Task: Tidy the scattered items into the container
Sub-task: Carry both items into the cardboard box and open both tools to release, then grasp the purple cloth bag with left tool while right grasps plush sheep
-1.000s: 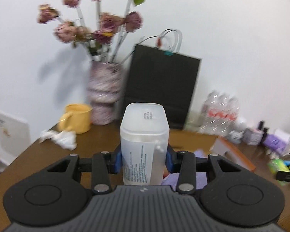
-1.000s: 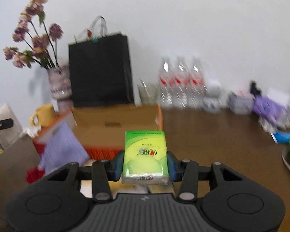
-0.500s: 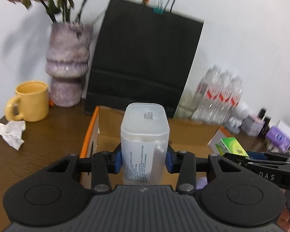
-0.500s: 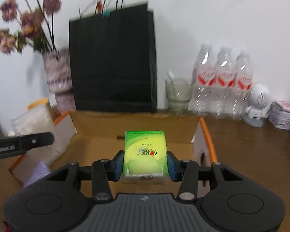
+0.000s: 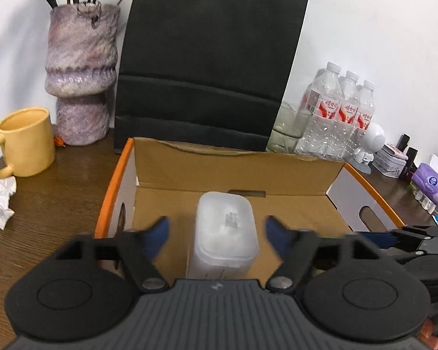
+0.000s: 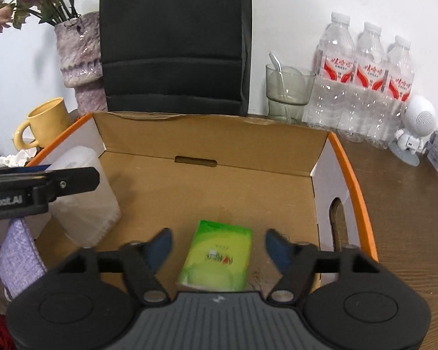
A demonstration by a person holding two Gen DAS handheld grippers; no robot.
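An open cardboard box [image 5: 236,169] with orange edges stands in front of me. My left gripper [image 5: 216,226] hangs over its left part with its jaws opening. The translucent plastic container [image 5: 224,233] stands between them, clear of both blue pads. In the right wrist view the box [image 6: 213,137] fills the middle. My right gripper [image 6: 217,239] is opening too, and the green tissue pack [image 6: 219,256] lies loose on the box floor between its pads. That view also shows the plastic container [image 6: 84,198] at the left, behind a finger of the left gripper [image 6: 43,186].
A black paper bag [image 5: 210,58] stands right behind the box. A purple vase [image 5: 81,73], a yellow mug [image 5: 26,143] and a crumpled tissue [image 5: 0,201] sit to its left. Water bottles [image 6: 365,87], a glass [image 6: 287,90] and a white figurine [image 6: 414,128] stand at the right. A purple pack [image 6: 17,256] leans at the box's left.
Both grippers came forward and down over the box. Each has opened and let go: the plastic container and the green tissue pack now sit lower, free of the pads.
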